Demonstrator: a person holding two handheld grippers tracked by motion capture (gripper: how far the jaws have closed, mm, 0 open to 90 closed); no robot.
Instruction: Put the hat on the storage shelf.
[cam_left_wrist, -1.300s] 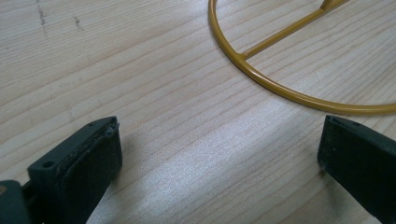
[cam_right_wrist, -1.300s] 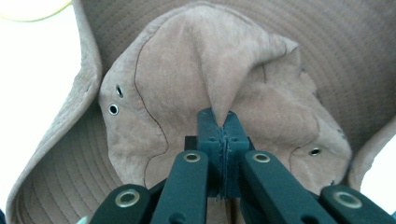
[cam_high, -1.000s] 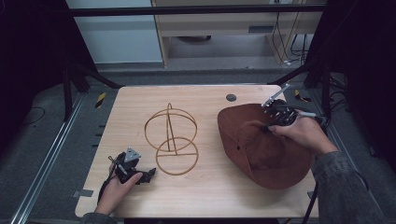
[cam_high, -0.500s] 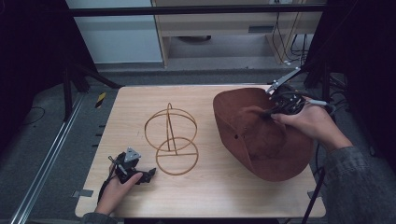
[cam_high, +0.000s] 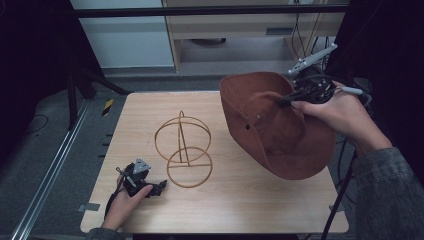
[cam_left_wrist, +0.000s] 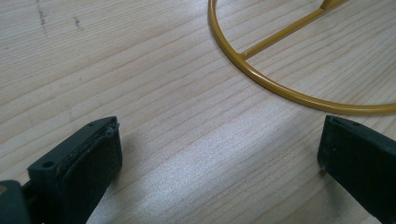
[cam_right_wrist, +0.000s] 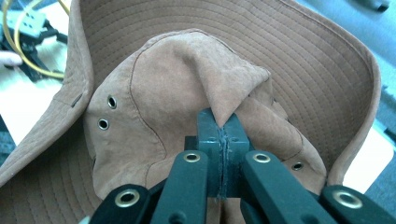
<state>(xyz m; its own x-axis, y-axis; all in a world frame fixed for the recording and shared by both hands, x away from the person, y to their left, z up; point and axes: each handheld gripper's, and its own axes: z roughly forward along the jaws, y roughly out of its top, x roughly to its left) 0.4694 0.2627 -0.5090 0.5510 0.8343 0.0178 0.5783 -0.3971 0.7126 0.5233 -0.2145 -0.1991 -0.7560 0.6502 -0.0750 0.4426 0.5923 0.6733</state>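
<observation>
The desk (cam_high: 260, 200) lay pale and wooden under everything. My brown hat (cam_high: 280, 125) hung above its 3 o'clock side, brim tilted up toward 12 o'clock, lifted off the wood. At the centre stood the yellow wire stand (cam_high: 184, 150), its base ring flat on the desk and a loop rising upright from it. My right claw (cam_right_wrist: 223, 140) was clamped tight on a pinched fold of the hat's crown, jaws pressed together with cloth between them. My left claw (cam_left_wrist: 219, 154) rested at 7 o'clock on the desk, jaws spread wide and gripping nothing, the stand's ring just beyond them.
</observation>
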